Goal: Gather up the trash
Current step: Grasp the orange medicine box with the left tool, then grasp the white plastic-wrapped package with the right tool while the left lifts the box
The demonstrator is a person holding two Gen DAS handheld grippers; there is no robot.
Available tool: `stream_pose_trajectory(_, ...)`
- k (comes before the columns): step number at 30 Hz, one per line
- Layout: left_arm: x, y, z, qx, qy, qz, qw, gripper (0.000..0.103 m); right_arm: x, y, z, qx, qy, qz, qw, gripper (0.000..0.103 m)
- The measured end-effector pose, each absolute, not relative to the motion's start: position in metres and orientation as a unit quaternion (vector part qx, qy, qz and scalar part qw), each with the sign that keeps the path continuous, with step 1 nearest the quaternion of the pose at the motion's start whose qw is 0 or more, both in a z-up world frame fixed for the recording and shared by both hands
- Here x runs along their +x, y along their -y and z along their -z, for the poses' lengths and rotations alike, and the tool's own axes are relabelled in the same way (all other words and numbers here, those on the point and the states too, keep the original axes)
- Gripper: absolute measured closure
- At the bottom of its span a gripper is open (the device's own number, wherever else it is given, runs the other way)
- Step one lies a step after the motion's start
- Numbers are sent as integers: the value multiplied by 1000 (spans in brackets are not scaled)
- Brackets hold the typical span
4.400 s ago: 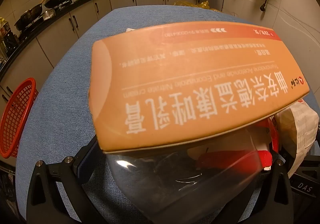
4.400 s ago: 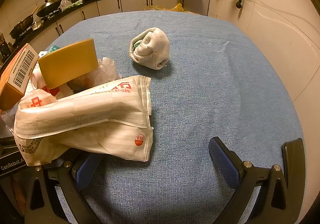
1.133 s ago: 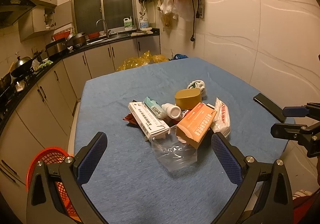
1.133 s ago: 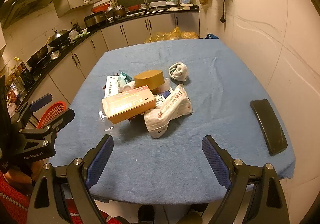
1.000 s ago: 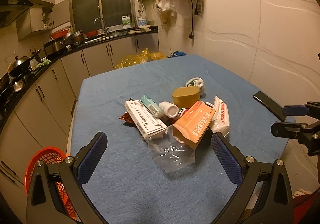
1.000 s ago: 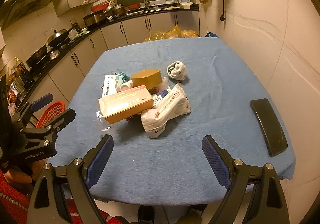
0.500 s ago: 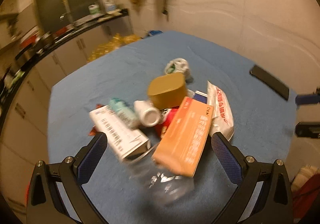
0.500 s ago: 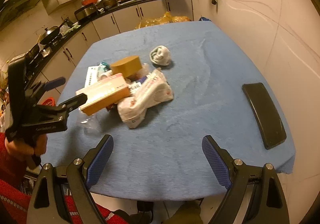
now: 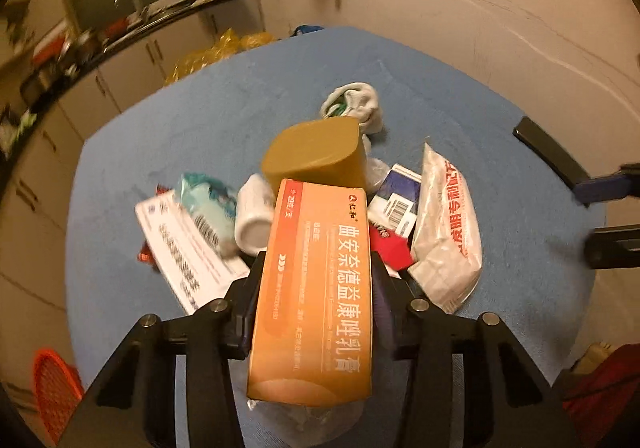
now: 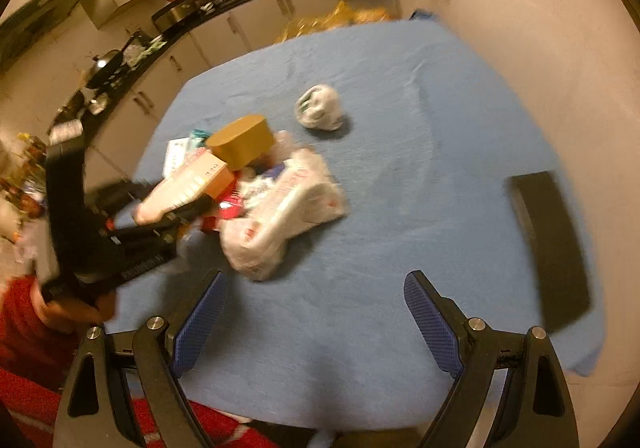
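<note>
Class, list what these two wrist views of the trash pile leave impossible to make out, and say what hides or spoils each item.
- Clear plastic bag, left wrist view: mostly hidden under the orange box.
- Red packet, left wrist view: label covered by the box and the white bag.
- Print on the white carton, left wrist view: blurred.
- Red basket, left wrist view: cut by the edge.
- Pile details, right wrist view: motion blur.

A box lies atop the trash pile mid-table — a sock behind it.
</note>
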State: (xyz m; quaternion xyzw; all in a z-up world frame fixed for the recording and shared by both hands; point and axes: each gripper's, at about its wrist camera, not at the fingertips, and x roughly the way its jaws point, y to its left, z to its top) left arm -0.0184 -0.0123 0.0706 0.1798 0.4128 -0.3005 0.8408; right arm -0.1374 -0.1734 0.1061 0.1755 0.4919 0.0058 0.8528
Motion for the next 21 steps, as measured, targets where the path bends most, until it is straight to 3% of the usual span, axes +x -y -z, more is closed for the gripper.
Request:
stream_pose_trajectory(8,-22,-17,-76,128,-415,282,855,57,-67,166,-74,268,-543,-49,794,26)
stream_pose_trajectory(12,-14,-24,-73,113,-432,268,853,46,-42,165,-51,310,-568,-25,762,31)
stream_pose_trajectory(15,-8,-27,-69,106,-441,260,853,45,-32,162,-33,324,-588,-12,741,61)
stream_pose_trajectory(16,-6,-27,-67,107,-444,257,852,45,-32,164,-31,334,-586,-10,738,62)
stream_pose_trajectory(19,-4,-26,-61,99,-451,261,848,45,-31,165,-33,332,-580,-12,744,81)
stream_pose_trajectory(21,-4,-22,-58,97,-457,268,842,56,-31,165,-39,332,-573,-17,749,84)
